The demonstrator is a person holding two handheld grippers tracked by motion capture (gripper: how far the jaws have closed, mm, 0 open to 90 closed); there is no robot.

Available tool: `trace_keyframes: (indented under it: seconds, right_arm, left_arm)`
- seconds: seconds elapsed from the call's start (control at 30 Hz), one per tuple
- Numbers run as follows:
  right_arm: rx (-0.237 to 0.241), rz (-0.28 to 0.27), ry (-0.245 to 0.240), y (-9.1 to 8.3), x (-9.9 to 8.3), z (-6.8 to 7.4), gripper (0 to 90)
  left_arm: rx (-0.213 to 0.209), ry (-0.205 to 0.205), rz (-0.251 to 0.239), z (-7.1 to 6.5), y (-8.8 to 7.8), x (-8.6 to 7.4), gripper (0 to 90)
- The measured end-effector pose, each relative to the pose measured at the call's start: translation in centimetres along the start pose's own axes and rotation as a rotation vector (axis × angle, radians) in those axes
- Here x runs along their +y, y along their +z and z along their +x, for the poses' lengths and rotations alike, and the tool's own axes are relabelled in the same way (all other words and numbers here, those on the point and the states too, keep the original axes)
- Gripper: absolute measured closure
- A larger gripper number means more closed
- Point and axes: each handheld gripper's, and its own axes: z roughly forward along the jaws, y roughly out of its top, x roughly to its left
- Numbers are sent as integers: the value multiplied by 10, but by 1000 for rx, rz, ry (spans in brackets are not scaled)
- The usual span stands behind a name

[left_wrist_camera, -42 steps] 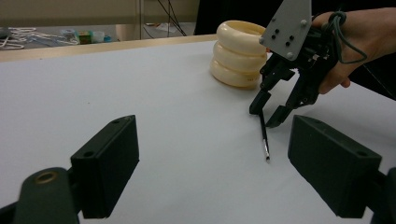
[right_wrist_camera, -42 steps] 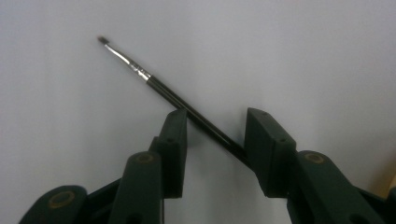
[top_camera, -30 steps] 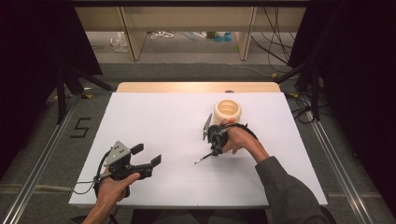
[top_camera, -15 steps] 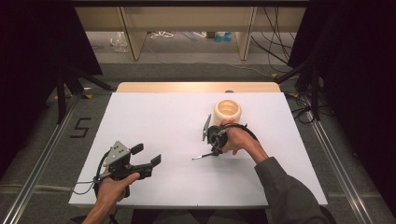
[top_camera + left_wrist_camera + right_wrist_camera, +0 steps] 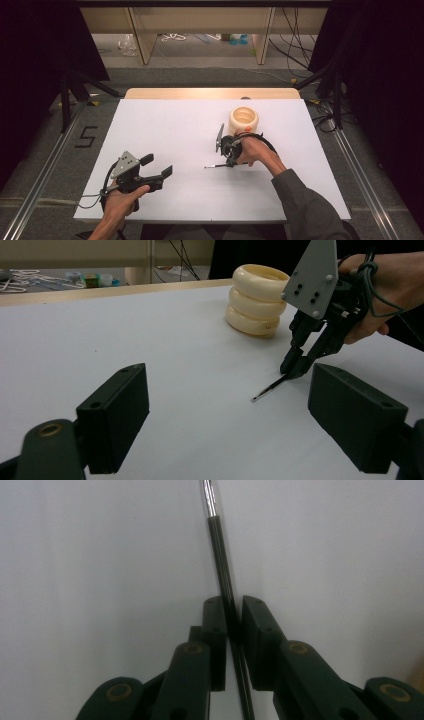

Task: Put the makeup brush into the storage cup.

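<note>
Right gripper [image 5: 226, 161], black two-jaw, we see tipped down at the white worktop [image 5: 170, 125], jaws just closing and now clamped on a thin black pen-like rod with a silver tip [image 5: 223, 580]. Rod lies flat on the worktop right of centre, tip toward the left edge, also seen at [image 5: 215, 166]. Cream ribbed ring-stack holder [image 5: 243, 120] stands just behind that hand, near the far edge. Left gripper [image 5: 156, 166], black with grey three-cornered plate, hovers near the near-left corner, jaws apart, nothing between.
</note>
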Motion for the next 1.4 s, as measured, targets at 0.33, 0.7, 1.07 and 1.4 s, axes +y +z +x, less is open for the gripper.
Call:
trace_keyframes:
  seconds: [0.33,0.7,1.07,1.4]
  right_arm:
    - [-4,35,6,-1,1,1,841]
    - [-8,44,21,-1,2,3,856]
    - [-32,-14,-14,-4,3,0,857]
    - [-83,-193,64,-26,-1,-2,857]
  left_arm:
    - [-3,3,0,0,0,0,161]
    - [-3,3,0,0,0,0,162]
    - [-4,1,-2,0,0,0,162]
    - [0,1,-2,0,0,0,162]
